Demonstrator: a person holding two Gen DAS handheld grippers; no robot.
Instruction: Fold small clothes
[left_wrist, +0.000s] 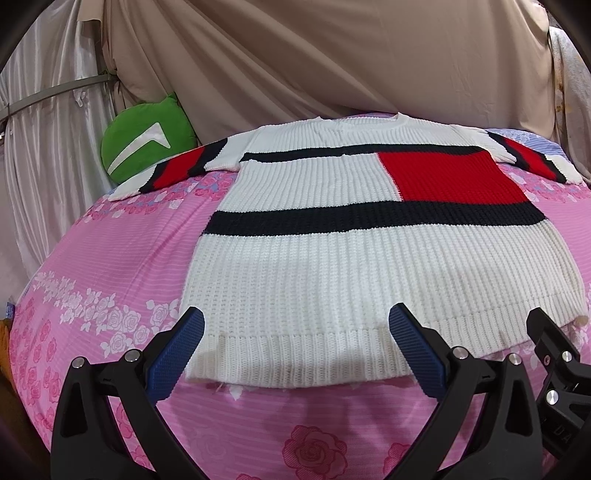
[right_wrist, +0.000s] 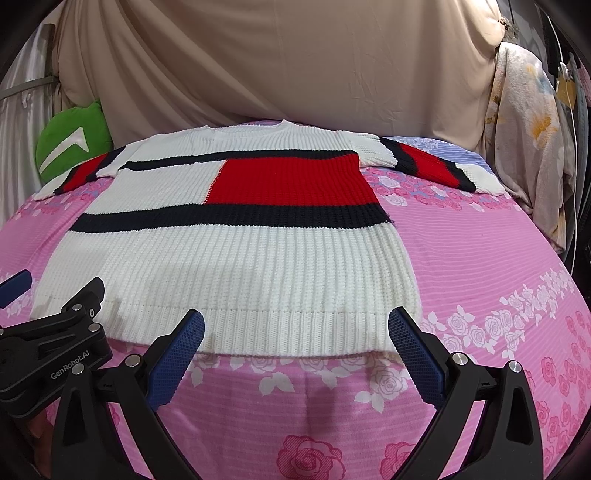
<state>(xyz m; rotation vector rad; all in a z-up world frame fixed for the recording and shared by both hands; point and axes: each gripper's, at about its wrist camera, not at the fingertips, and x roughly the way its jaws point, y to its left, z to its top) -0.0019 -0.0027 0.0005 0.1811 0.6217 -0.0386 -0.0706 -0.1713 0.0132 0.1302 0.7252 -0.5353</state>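
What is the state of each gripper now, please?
Left gripper: open, holding nothing, at the sweater hem.
Right gripper: open, holding nothing.

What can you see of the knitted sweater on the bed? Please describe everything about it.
The sweater is a thick ribbed knit, mostly white, with two dark navy bands, a red block on the chest and red-and-navy striped short sleeves. It lies flat and unfolded on the pink floral bedsheet, sleeves spread out, collar far, ribbed hem nearest the open grippers. Neither gripper holds it.

"GenRobot.AI" in pale letters runs along the black body of my left gripper (right_wrist: 14, 286), seen from my right wrist. Nothing else I can read.
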